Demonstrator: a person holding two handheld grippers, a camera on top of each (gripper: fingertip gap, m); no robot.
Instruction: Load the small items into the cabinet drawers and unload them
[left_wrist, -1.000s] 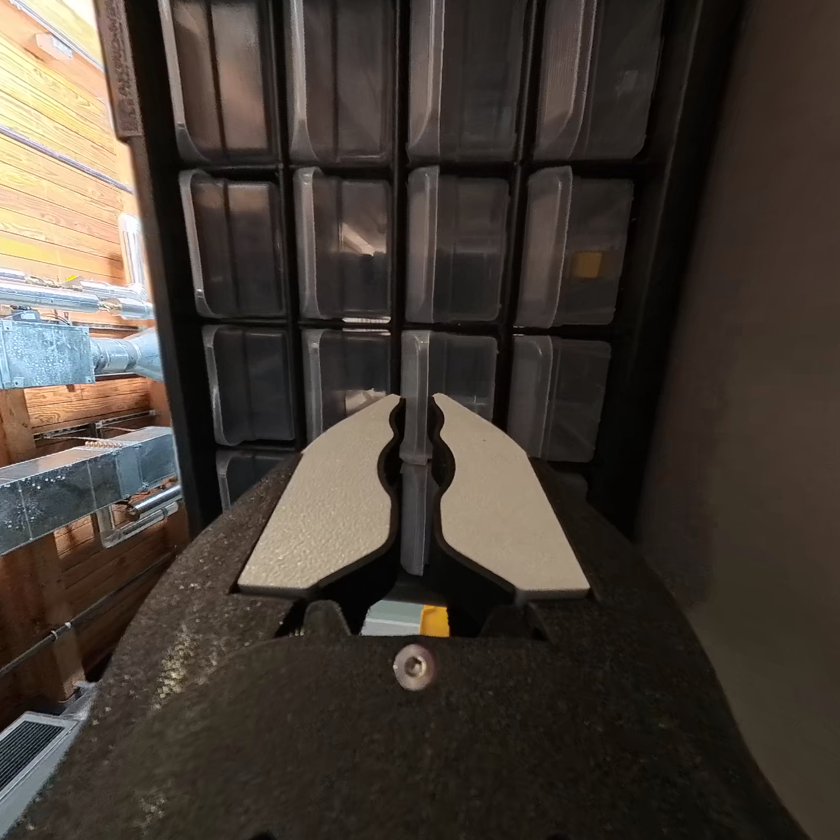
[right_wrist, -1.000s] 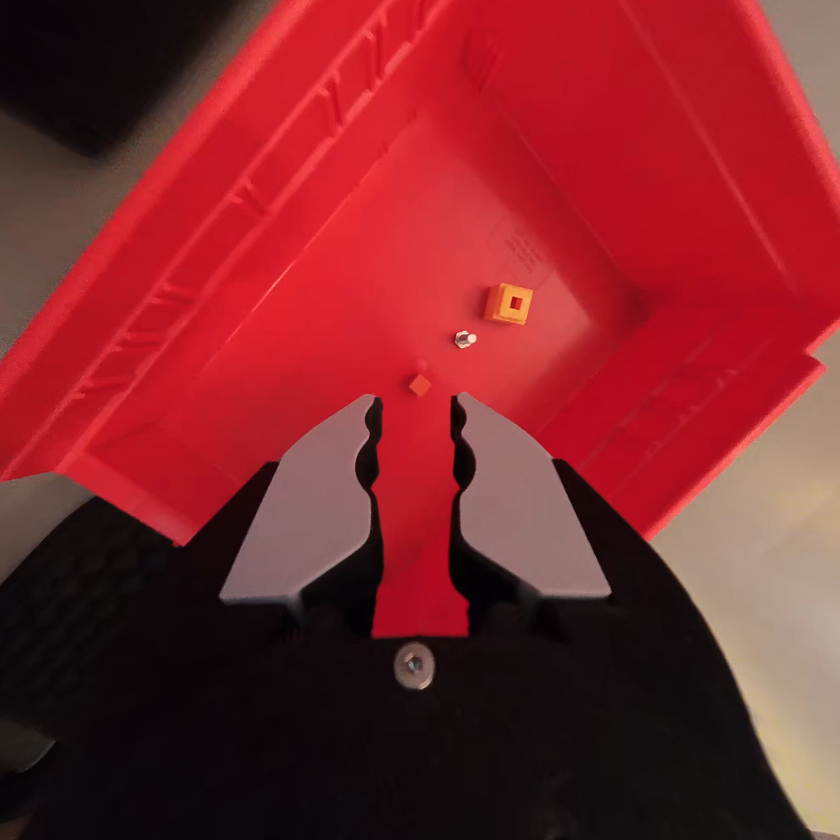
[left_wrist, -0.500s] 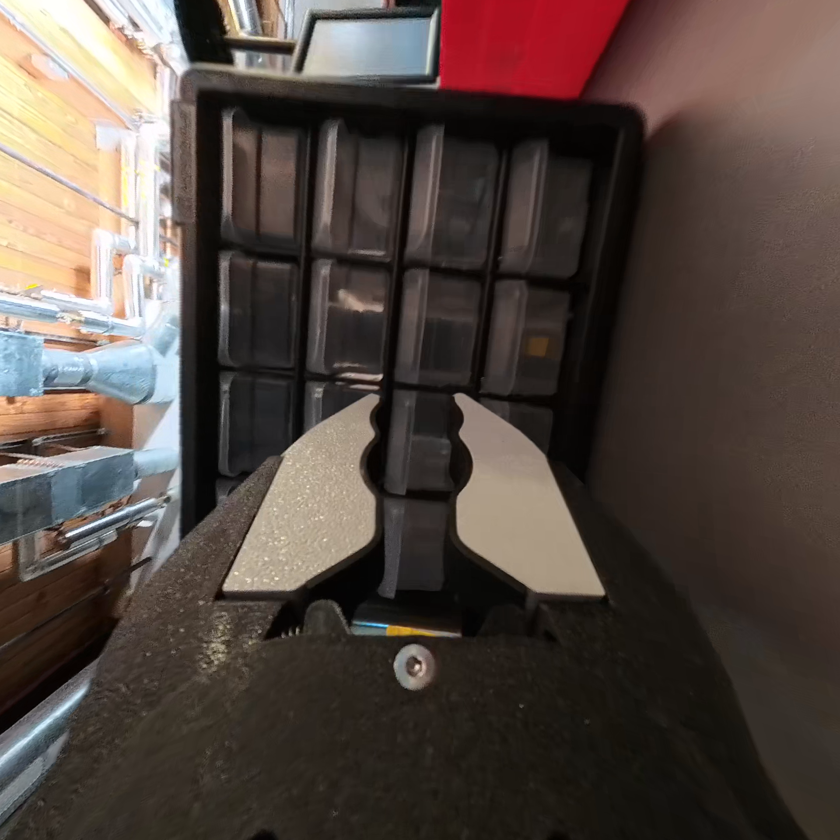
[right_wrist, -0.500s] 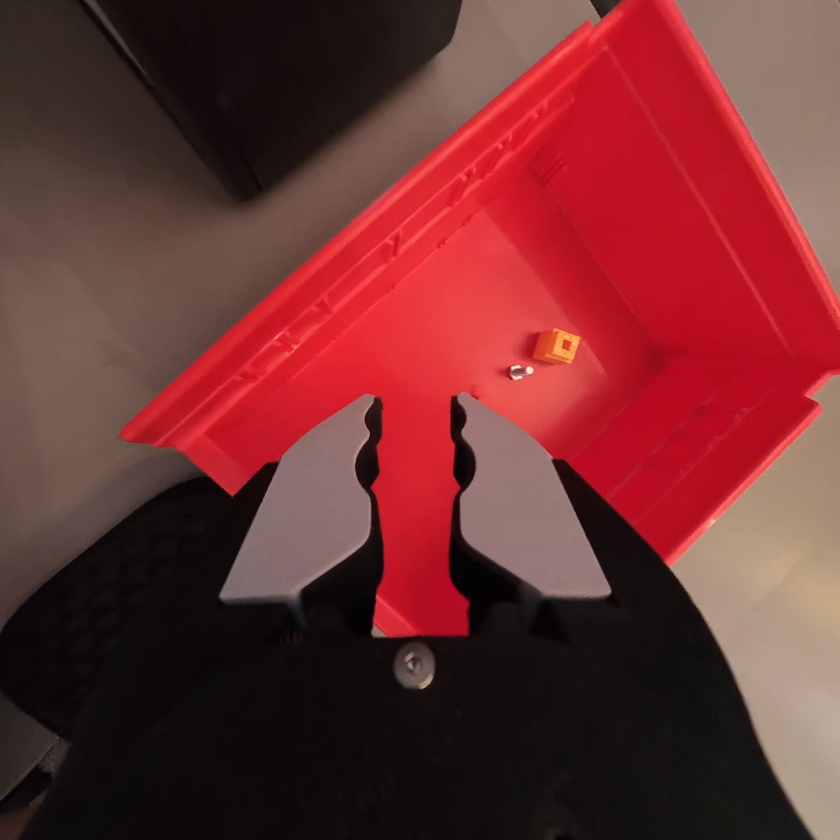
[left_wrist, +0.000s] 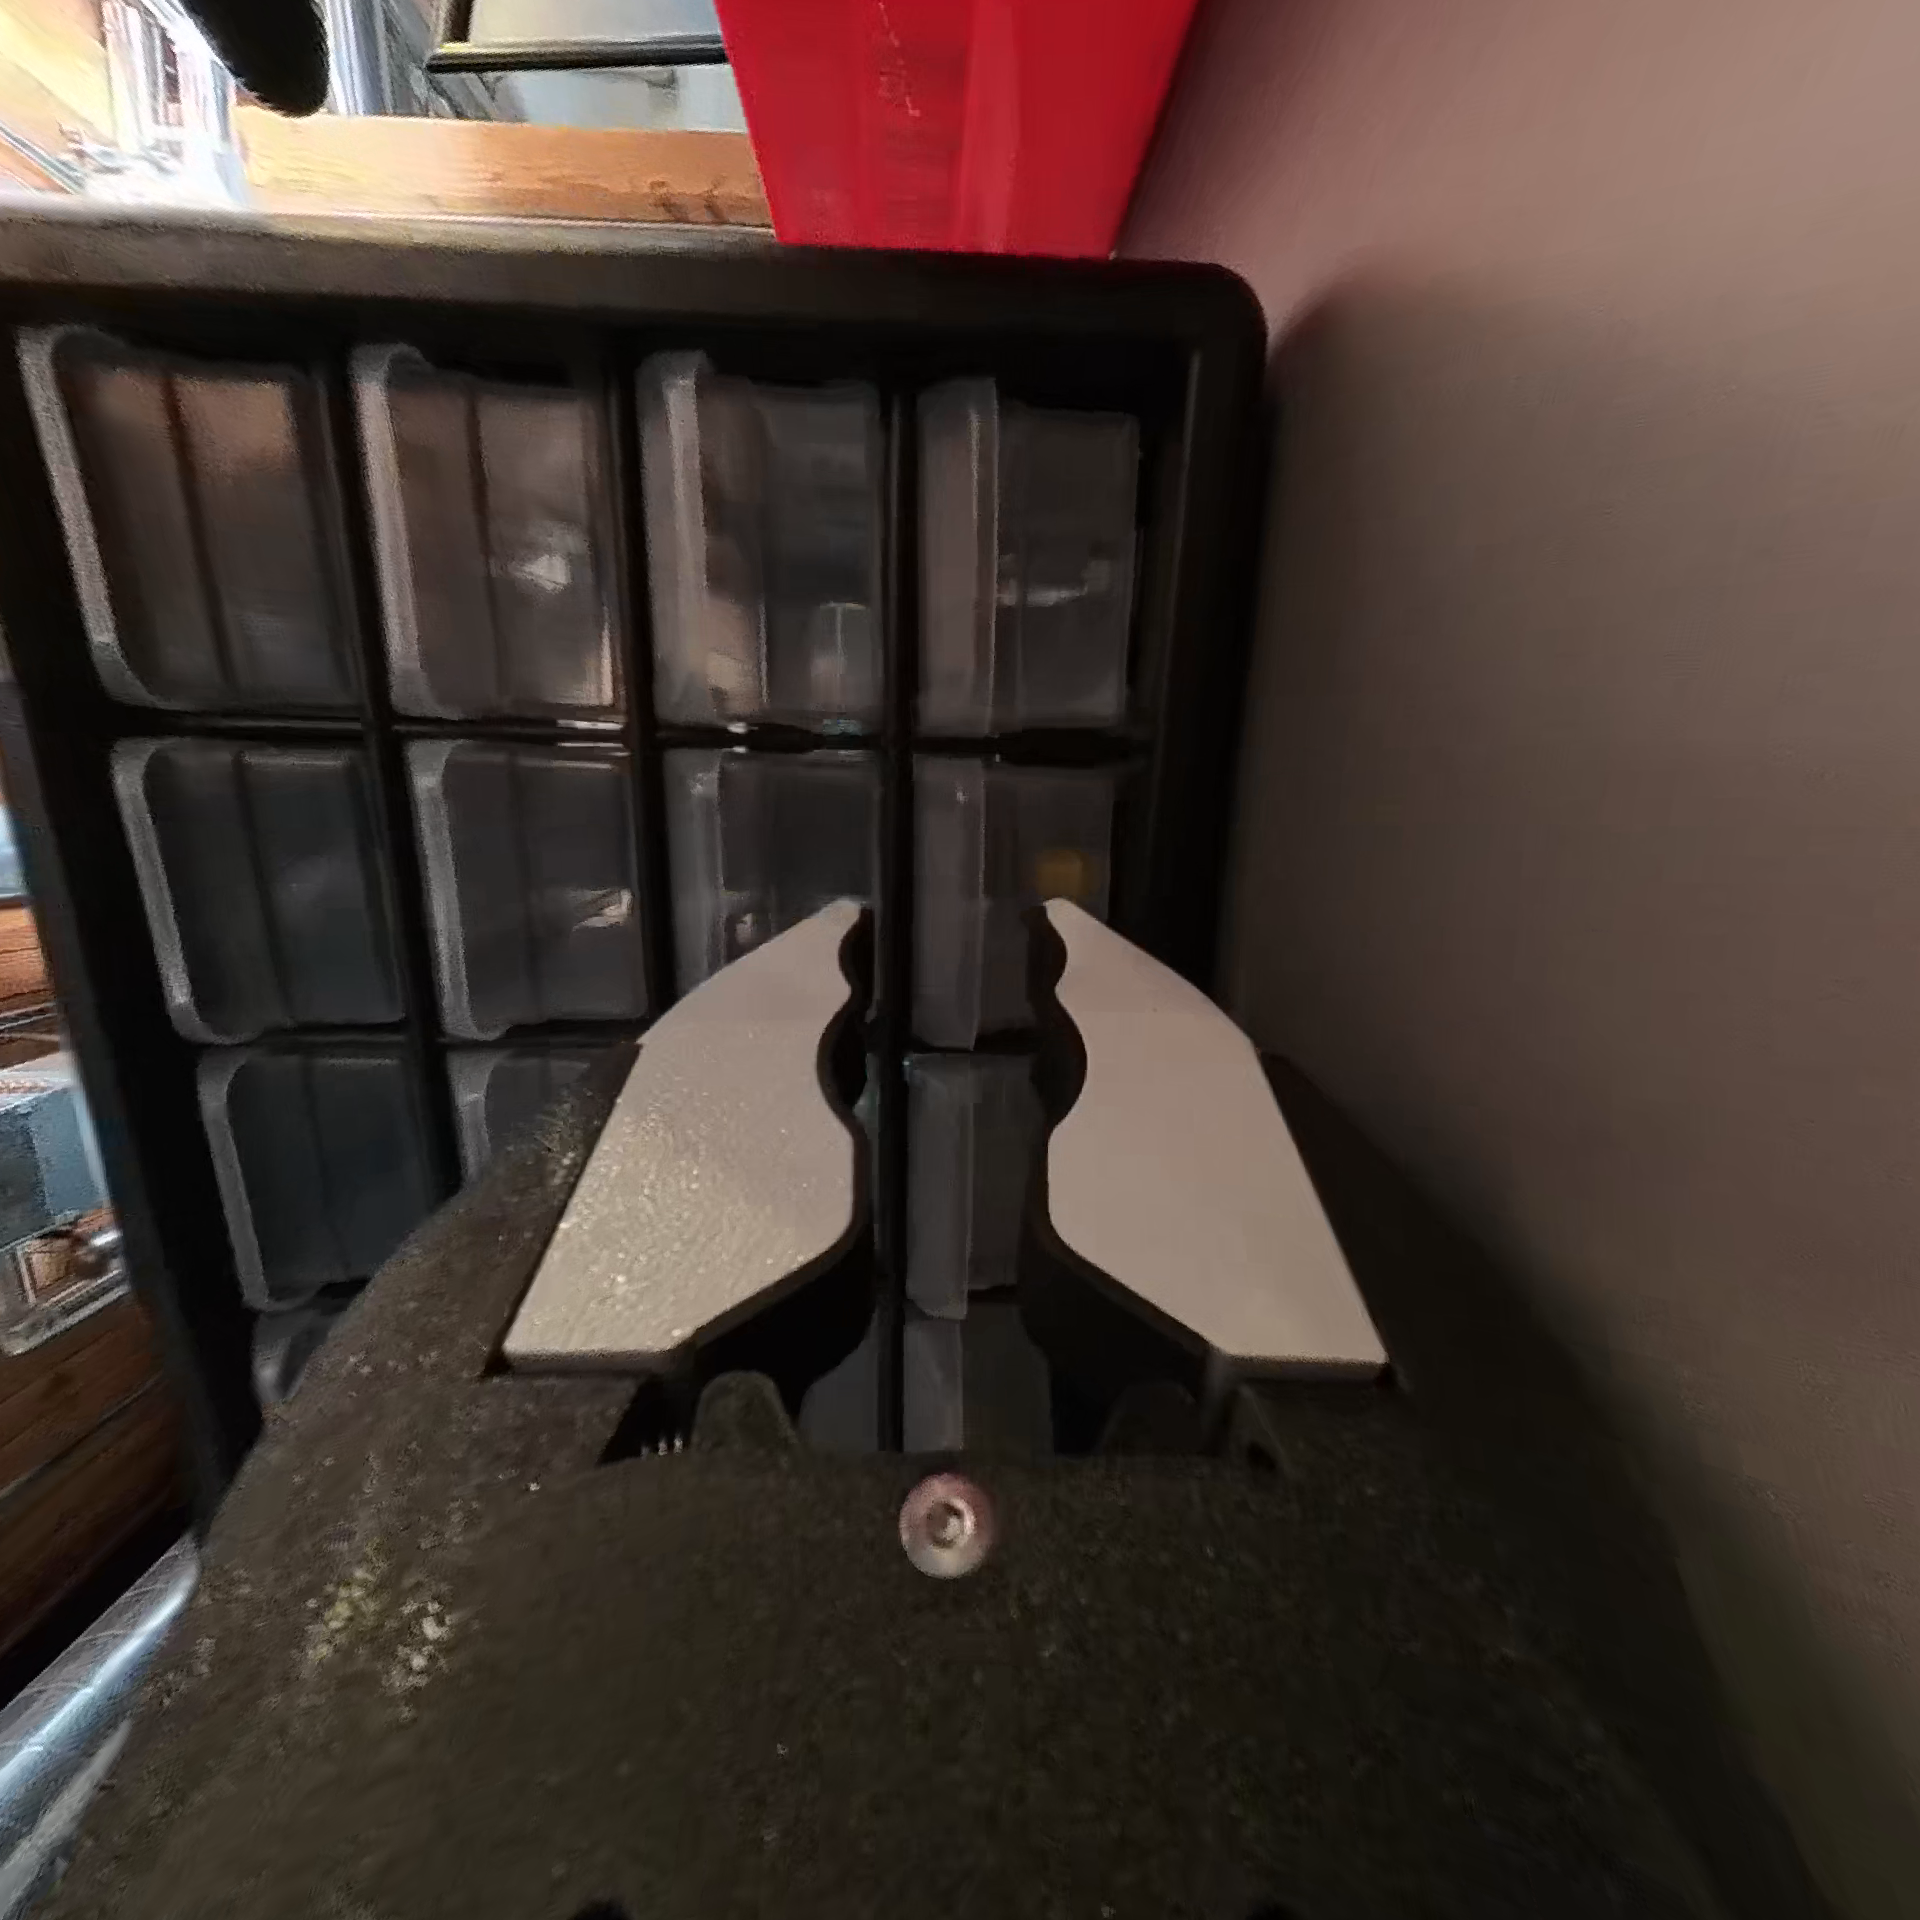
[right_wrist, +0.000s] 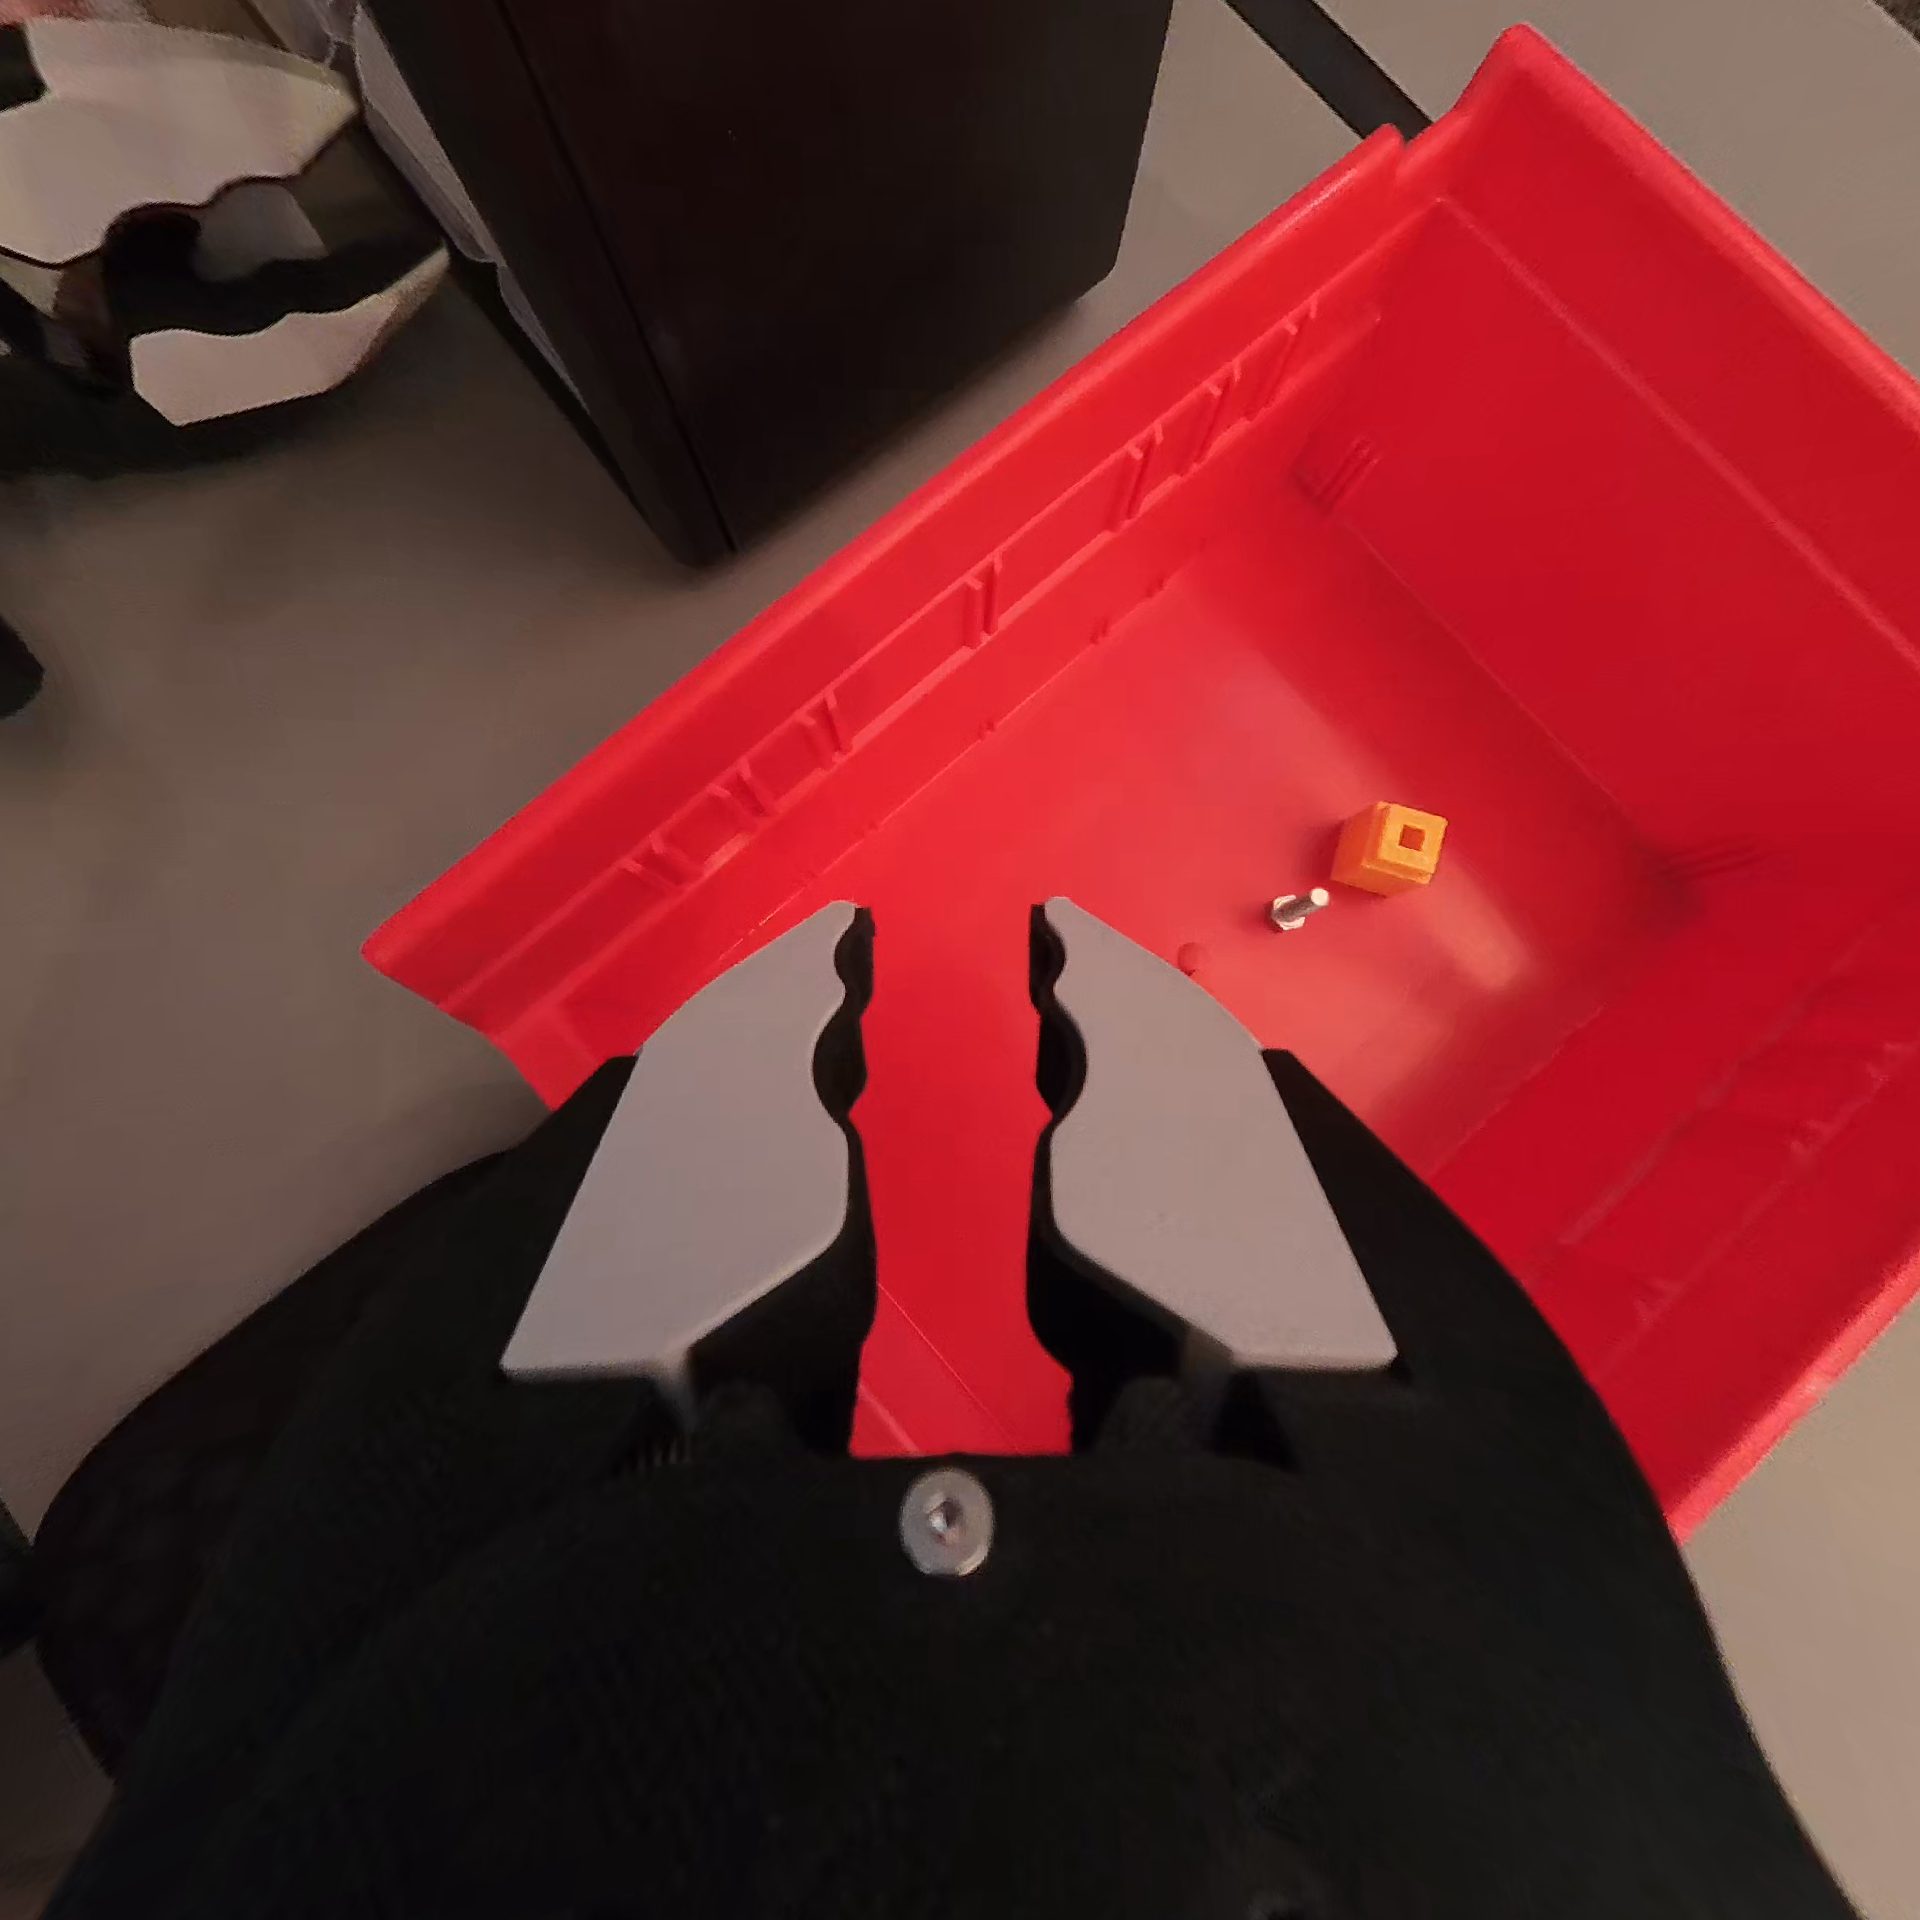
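Grey, grainy plates form the two fingers of the left tongs (left_wrist: 951, 914), which are seen spread apart with nothing held between them. They are set in a black, rough foam-like body. Just ahead of the tips a black plastic cabinet (left_wrist: 1231, 644) is seen, its front divided into a grid of smoky, see-through drawers (left_wrist: 499, 540) with rounded corners and a raised lip along one side. All the drawers in view appear pushed in. A small yellow-orange item (left_wrist: 1062, 868) is dimly seen through the front of the drawer nearest the right fingertip. Behind the cabinet's edge a red bin (left_wrist: 935, 125) is partly seen, and a matt grey desk (left_wrist: 1610, 831) fills the right side.

From the right wrist view, the right tongs (right_wrist: 951, 914) are likewise held spread and empty, above the near end of the red bin (right_wrist: 935, 644), without touching it. The bin is of smooth moulded plastic with ribbed walls and lies on the grey desk (right_wrist: 260, 727). On its floor an orange cube (right_wrist: 1387, 847) with a square hole lies just beside a small silver bolt (right_wrist: 1297, 909). The black cabinet (right_wrist: 790, 229) stands near the bin, and the left tongs (right_wrist: 197, 239) are seen blurred at its front.
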